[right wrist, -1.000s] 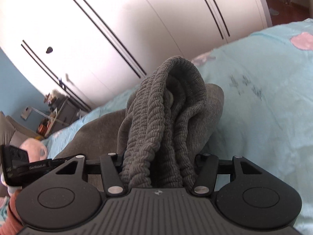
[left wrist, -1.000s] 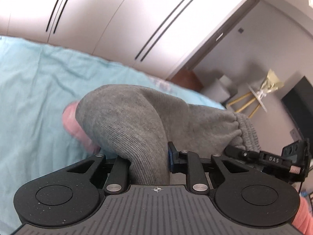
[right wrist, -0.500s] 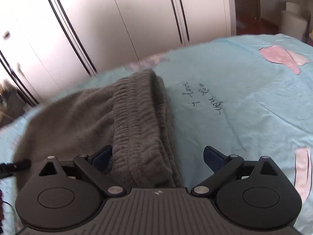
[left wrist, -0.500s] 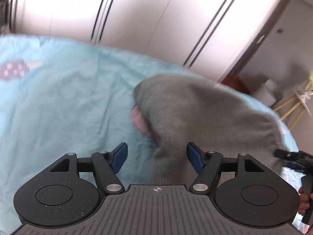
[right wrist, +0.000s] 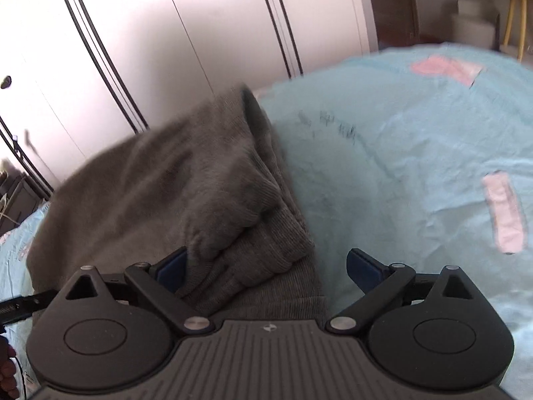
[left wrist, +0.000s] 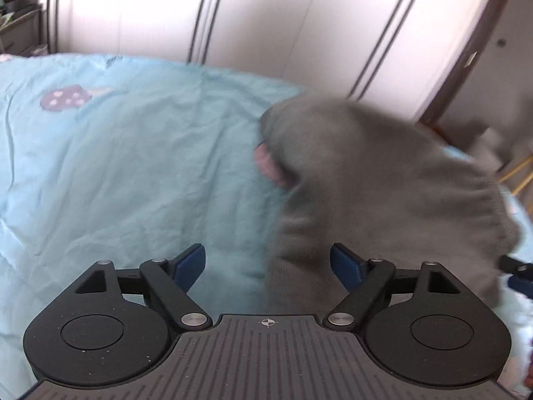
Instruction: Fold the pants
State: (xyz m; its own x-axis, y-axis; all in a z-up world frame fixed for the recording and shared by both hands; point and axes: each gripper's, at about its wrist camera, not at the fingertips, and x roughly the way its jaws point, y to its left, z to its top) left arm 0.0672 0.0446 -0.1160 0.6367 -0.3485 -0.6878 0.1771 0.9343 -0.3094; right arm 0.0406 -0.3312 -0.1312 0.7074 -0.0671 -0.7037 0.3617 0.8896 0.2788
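Grey knit pants (left wrist: 366,180) lie folded in a heap on a light blue bedsheet (left wrist: 133,166). In the left wrist view their left edge runs between the spread blue pads of my left gripper (left wrist: 268,265), whose jaws are opening; neither pad presses the cloth. In the right wrist view the pants (right wrist: 166,183) show a ribbed waistband edge (right wrist: 273,243) lying between the pads of my right gripper (right wrist: 266,266), which stands wide open with the cloth loose under it.
White wardrobe doors (left wrist: 266,16) with dark vertical lines rise behind the bed. Pink and purple prints mark the sheet (right wrist: 416,166). The other gripper's tip (left wrist: 516,268) shows at the right edge of the left wrist view. Yellow furniture legs (right wrist: 513,10) stand by the far wall.
Both grippers let go of the pants: each was shut on a raised bunch of cloth, and now the jaws are spread and the pants have dropped onto the bed. Both views tilted downward.
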